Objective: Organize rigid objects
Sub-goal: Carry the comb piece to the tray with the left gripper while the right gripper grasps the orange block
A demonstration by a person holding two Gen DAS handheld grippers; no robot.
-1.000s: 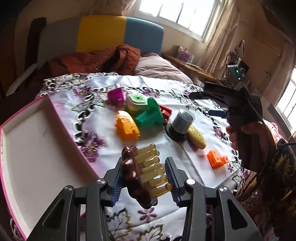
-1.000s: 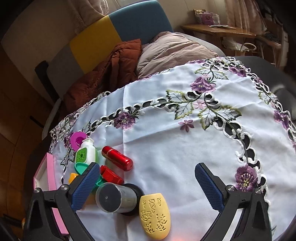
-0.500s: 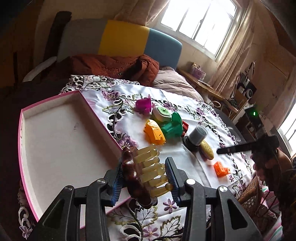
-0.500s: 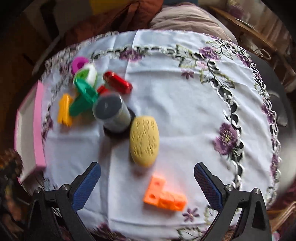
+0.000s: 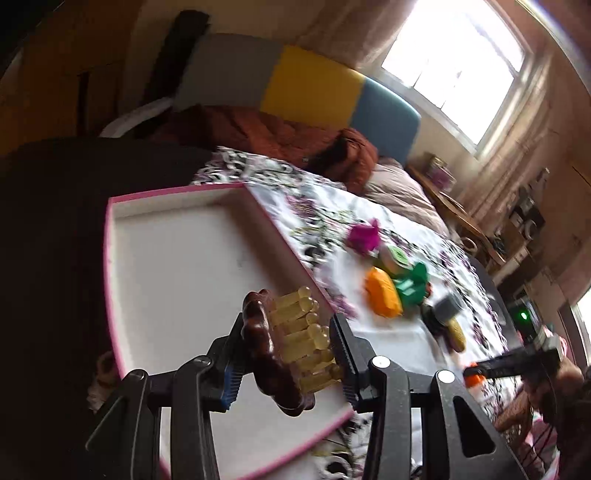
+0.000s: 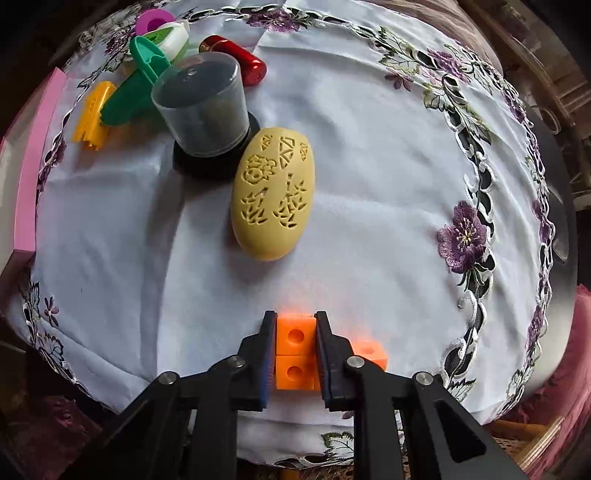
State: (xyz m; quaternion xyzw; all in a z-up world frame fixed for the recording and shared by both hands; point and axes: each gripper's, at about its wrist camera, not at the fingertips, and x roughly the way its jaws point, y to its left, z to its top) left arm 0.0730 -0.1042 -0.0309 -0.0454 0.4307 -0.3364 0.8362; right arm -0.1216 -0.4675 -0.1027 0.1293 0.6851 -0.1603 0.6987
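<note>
My left gripper [image 5: 286, 334] is shut on a brown massage brush with yellow pegs [image 5: 291, 341] and holds it over the near right part of the pink-rimmed white tray [image 5: 177, 266]. My right gripper [image 6: 295, 321] is shut on an orange block piece [image 6: 293, 350] that rests on the white embroidered tablecloth [image 6: 369, 184] near its front edge. In the left wrist view the right gripper [image 5: 509, 363] shows at the far right, by the orange piece [image 5: 472, 373].
A yellow carved oval [image 6: 273, 195], a clear-lidded black container [image 6: 207, 114], a green toy [image 6: 140, 85], a yellow-orange toy [image 6: 92, 114], a red cylinder [image 6: 236, 62], a white-green item [image 6: 166, 37] and a magenta ring [image 6: 149, 20] lie on the cloth. The tray's pink rim [image 6: 33, 158] stands at left.
My left gripper has carried the brush leftward over the tray. My right gripper has come down and shut on the orange block piece.
</note>
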